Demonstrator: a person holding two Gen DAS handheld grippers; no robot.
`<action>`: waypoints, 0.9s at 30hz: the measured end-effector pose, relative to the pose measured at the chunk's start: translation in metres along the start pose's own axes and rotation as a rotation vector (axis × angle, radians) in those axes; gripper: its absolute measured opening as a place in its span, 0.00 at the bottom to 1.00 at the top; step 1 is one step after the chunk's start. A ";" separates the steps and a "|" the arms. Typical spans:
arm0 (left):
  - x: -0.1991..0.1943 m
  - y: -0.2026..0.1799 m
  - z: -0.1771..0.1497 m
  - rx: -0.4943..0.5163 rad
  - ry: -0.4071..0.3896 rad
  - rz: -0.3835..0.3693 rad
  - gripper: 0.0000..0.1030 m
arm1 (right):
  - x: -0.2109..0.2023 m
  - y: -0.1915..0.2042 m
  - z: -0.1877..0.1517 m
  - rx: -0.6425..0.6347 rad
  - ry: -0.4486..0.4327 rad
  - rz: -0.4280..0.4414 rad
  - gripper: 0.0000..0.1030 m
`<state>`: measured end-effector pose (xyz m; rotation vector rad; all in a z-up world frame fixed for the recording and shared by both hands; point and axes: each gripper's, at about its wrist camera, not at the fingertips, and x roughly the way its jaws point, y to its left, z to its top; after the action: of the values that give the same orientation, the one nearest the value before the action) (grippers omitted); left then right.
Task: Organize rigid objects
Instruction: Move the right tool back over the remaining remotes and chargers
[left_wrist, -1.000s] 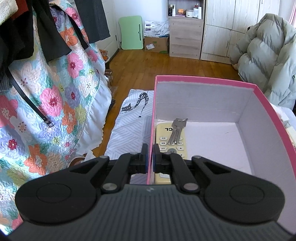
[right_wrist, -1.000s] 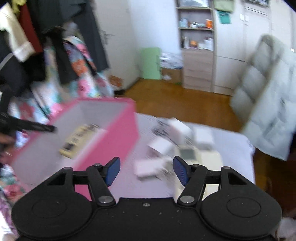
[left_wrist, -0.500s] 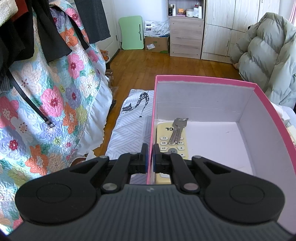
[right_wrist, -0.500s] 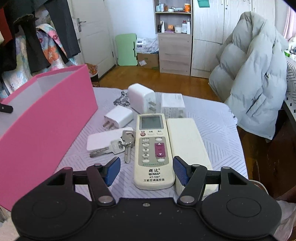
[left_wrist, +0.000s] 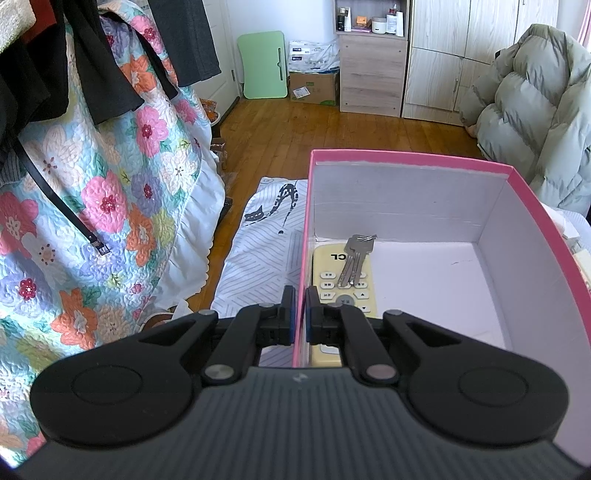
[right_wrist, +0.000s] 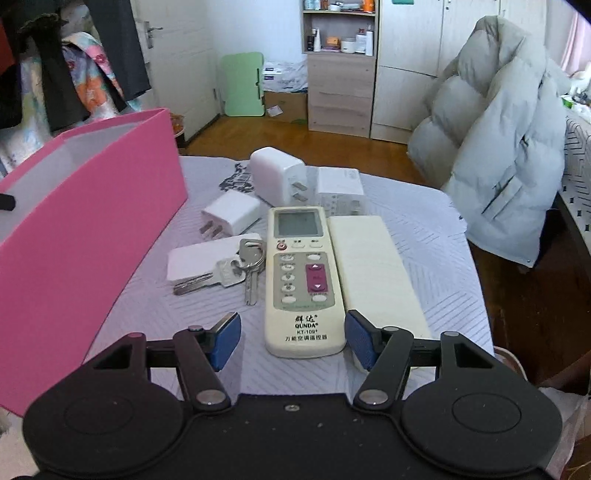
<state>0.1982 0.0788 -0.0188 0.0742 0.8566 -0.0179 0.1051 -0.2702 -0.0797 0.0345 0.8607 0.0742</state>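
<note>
my left gripper (left_wrist: 300, 314) is clamped on the pink box (left_wrist: 406, 157) near wall, a remote and keys (left_wrist: 354, 258) inside. my right gripper (right_wrist: 291, 339) is apart around the near end of the white remote (right_wrist: 301, 280) on the table.

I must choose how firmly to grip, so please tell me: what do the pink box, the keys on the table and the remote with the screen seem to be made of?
Pink box: likely matte cardboard, with thin walls and a white paper lining. Keys: metal, silver with a dull shine. Remote: cream hard plastic, slightly glossy; its buttons look rubbery.
</note>
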 end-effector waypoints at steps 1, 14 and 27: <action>0.000 0.000 0.000 -0.001 0.000 0.000 0.04 | 0.000 -0.001 -0.001 0.012 -0.004 0.001 0.66; 0.000 0.001 0.000 -0.007 0.000 -0.003 0.04 | 0.004 0.000 -0.007 0.070 0.106 -0.030 0.67; 0.000 0.002 0.001 -0.013 0.003 -0.003 0.04 | 0.010 0.003 -0.008 0.065 0.004 -0.065 0.56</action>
<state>0.1989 0.0809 -0.0179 0.0601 0.8600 -0.0152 0.1056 -0.2659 -0.0926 0.0677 0.8672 -0.0149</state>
